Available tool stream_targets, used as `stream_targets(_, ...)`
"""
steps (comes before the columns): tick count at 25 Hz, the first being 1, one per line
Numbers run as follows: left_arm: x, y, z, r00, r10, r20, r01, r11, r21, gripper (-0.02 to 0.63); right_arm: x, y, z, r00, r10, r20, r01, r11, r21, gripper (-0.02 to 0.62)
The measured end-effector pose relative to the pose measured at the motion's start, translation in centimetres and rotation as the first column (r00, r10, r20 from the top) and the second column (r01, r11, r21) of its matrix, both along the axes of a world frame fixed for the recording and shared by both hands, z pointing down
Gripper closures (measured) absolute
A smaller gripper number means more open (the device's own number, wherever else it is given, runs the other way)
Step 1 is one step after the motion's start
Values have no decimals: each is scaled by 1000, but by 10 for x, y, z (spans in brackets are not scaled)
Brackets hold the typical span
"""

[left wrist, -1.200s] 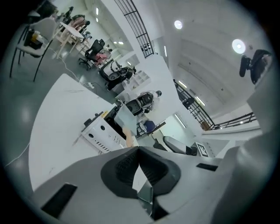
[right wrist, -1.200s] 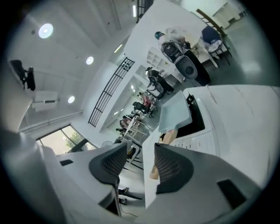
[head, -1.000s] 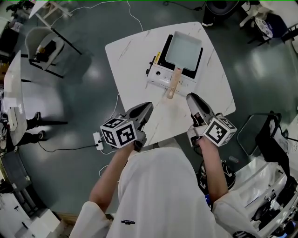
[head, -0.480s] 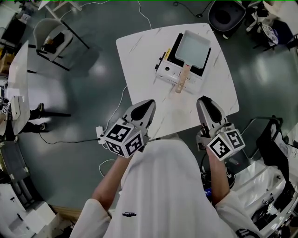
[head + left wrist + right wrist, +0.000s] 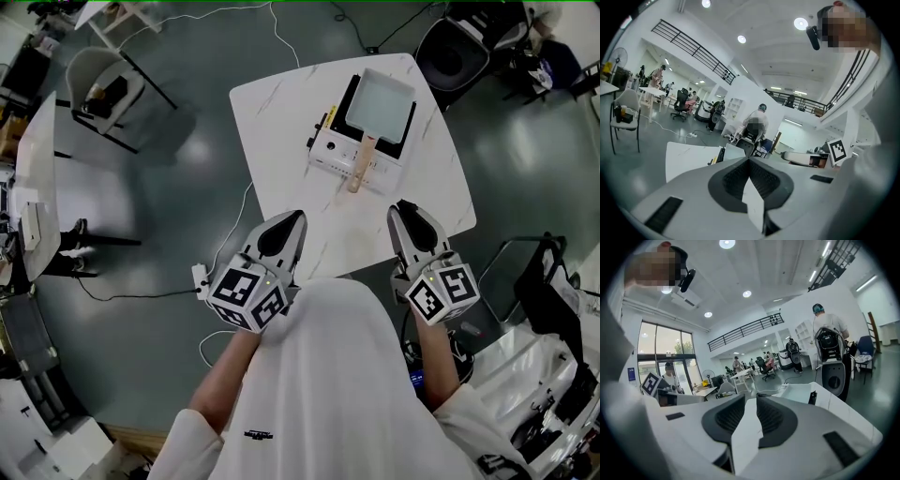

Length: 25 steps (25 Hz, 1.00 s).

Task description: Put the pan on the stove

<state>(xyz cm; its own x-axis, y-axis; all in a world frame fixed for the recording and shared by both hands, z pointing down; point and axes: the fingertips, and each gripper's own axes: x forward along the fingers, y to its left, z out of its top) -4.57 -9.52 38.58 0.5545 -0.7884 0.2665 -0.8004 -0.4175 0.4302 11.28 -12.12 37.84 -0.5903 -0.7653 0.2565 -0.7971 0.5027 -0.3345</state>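
Dark polished floor [image 5: 187, 150] surrounds a single white marbled tabletop [image 5: 281, 112], seen from steeply above.

Nearest, close to the person's chest, the two grippers hang over the tabletop's near edge, both pointing away from the body. The left gripper [image 5: 296, 221] has its jaws pressed together with nothing between them. The right gripper [image 5: 403, 208] shows a narrow slit between its pads and is likewise empty.

Further out, well apart from both, the stove [image 5: 330, 150] stands on the far half of the tabletop. The pan [image 5: 380, 101], square and pale inside, already rests on the stove's black top, so the task looks done. Its wooden handle [image 5: 361, 161] sticks out past the stove's front panel toward the person.

That handle is the main risk, as I judge it. A gripper swung forward carelessly could catch it and twist the pan askew or off the burner. A white cable [image 5: 246, 202] drops from the tabletop's left edge to a socket block [image 5: 199, 278] on the floor, and a snagged foot could tug the stove.

By count: two grippers, one tabletop in use, one stove, one pan with one handle, one cable, one socket block. A chair [image 5: 98, 89] stands farther off at the left.
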Motion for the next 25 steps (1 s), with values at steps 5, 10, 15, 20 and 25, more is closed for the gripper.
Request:
stream_targets(5,-6,1,-6,1000,-15,3,15,1000,18,606,-9,1,-5,999,-20,-25,20,1000,18,515)
stream_targets(10,-7,2,-8,1000,-22,0,22,999,24,606,-14,3,-5,999,-29,-23,30,999,19,515)
stream_targets(15,-2,2,-6,1000,-15,-8,15,1000,21,606,-14,4,-3,999,-32,-33,33,999,26,515)
stream_targets(20,-1,1,-9,1000,-13,-12,13,1000,21,606,-13,4,-4,999,-26,-48,27,999,22,525)
stream_targets(25,6,-3,-9,1000,-4,-12,4,1000,20,606,-10,3,1,998,-8,-58,9,1000,20,565)
